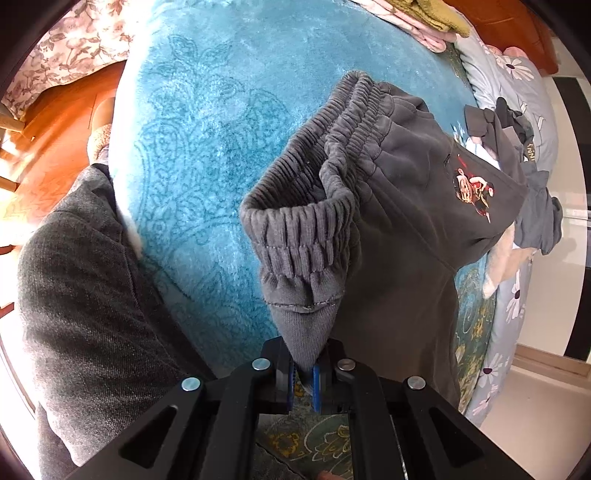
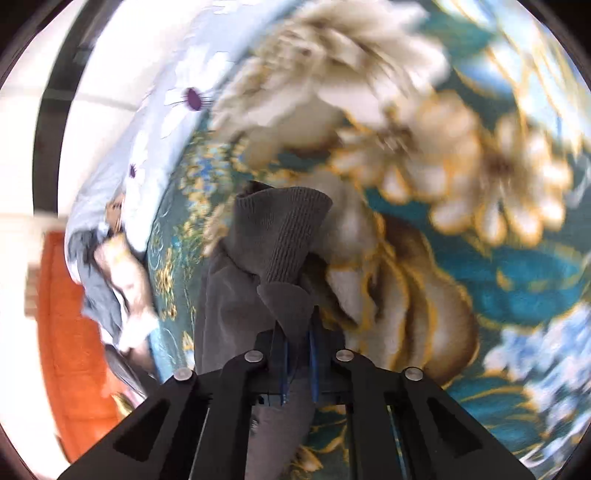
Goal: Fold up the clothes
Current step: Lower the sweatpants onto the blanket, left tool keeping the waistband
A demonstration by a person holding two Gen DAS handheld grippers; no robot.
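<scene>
Blur is smearing most of the right wrist view, esp. the flowered blanket w/ cream and gold blooms on teal, so edges there are hard to make out. The black gripper frames are cutting off the bottom of both views, and the pant legs are running out of sight below the left gripper.

The bed is wearing a plush teal blanket w/ a faint leaf pattern; a pale grey quilt w/ white daisies is lying along its far edge, w/ other dark clothes heaped on it. Folded pink and olive items are sitting at the top. Orange wood floor is showing beside the bed.

The grey sweatpants are hanging over the bed: gathered elastic waistband, small red cartoon print on the hip. The left gripper is pinching a ribbed cuff tight; the right gripper is clamped on grey ribbed fabric too.
</scene>
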